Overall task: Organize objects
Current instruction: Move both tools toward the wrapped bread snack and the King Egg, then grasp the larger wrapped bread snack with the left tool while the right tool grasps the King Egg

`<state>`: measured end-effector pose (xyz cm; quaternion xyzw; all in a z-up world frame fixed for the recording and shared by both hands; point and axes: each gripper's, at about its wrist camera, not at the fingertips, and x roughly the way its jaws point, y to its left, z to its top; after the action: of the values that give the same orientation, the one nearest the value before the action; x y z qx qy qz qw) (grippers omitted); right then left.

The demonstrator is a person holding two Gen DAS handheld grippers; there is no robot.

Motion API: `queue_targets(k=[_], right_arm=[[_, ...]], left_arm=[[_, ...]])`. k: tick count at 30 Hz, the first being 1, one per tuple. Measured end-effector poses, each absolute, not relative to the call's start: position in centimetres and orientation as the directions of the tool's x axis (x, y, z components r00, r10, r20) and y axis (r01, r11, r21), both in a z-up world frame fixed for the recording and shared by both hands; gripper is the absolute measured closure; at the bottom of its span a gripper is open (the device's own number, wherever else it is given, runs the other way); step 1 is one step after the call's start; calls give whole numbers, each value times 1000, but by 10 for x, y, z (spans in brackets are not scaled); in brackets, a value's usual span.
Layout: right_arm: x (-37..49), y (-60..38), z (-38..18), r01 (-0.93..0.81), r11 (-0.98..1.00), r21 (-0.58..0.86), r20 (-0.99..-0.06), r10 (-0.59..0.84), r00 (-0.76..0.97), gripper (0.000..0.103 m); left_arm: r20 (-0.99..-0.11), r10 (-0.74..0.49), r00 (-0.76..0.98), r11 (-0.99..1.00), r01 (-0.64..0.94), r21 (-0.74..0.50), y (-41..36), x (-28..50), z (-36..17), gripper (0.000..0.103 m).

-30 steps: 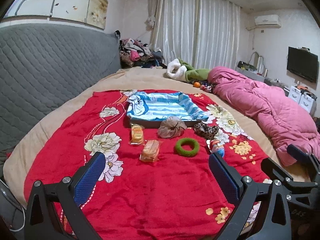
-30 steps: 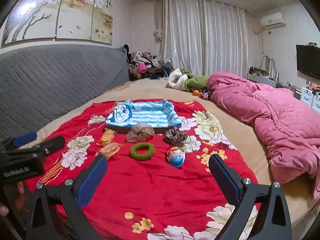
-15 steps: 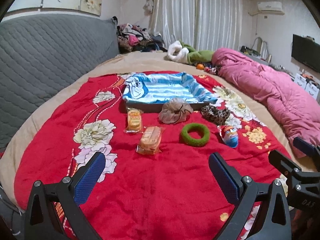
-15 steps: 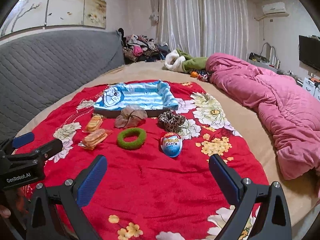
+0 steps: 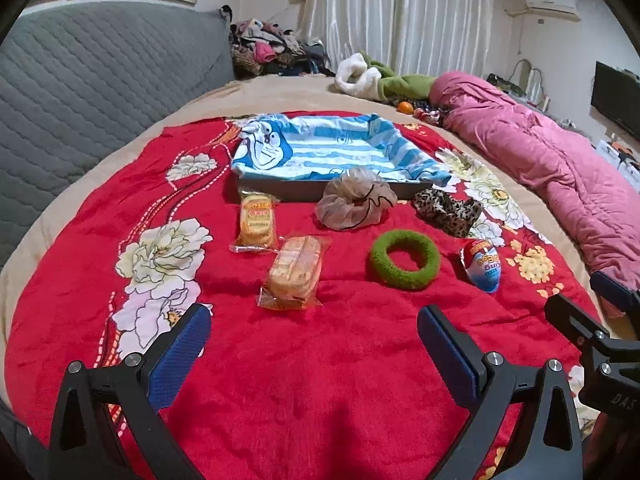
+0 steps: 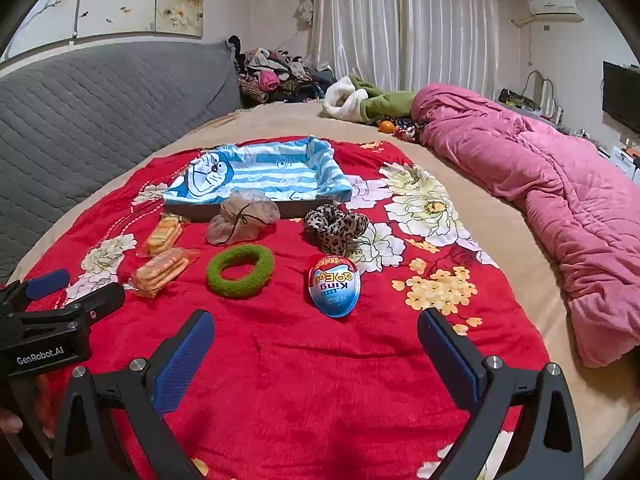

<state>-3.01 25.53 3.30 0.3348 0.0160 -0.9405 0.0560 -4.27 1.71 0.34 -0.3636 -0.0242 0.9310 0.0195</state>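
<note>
- Objects on red blanket [image 5: 320, 360] on the bed: two biscuit packs [image 5: 294, 272], green ring [image 5: 404, 258], two scrunchies [image 5: 354, 204], King Egg [image 6: 334, 286], all before the striped tray [image 5: 320, 152].
- Left gripper [image 5: 314, 354] jaws wide, empty, low over blanket, pointing at biscuit packs.
- Right gripper [image 6: 316, 354] jaws wide, empty, aimed at King Egg.

We note a plush, matt red floral blanket [image 6: 320, 360]. The green ring scrunchie [image 6: 240, 271] looks fuzzy; the beige gauzy scrunchie [image 6: 243, 222] sheer and crinkled. The blue-and-red egg-shaped toy [image 6: 335, 290] has glossy foil wrap. Two clear-wrapped biscuit packs [image 5: 294, 270] show shiny plastic film. The blue-striped cloth-lined tray [image 5: 320, 152] is soft cotton-like. The pink quilted duvet [image 6: 560, 184] is matt.
</note>
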Motion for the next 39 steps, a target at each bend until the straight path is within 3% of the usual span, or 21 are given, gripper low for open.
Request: queue_targets(k=[39], right_arm=[[-113, 265, -11, 84, -997, 1, -736, -57, -675, 1]], left_arm=[[-737, 22, -675, -1000, -8, -23, 7, -128, -22, 0]])
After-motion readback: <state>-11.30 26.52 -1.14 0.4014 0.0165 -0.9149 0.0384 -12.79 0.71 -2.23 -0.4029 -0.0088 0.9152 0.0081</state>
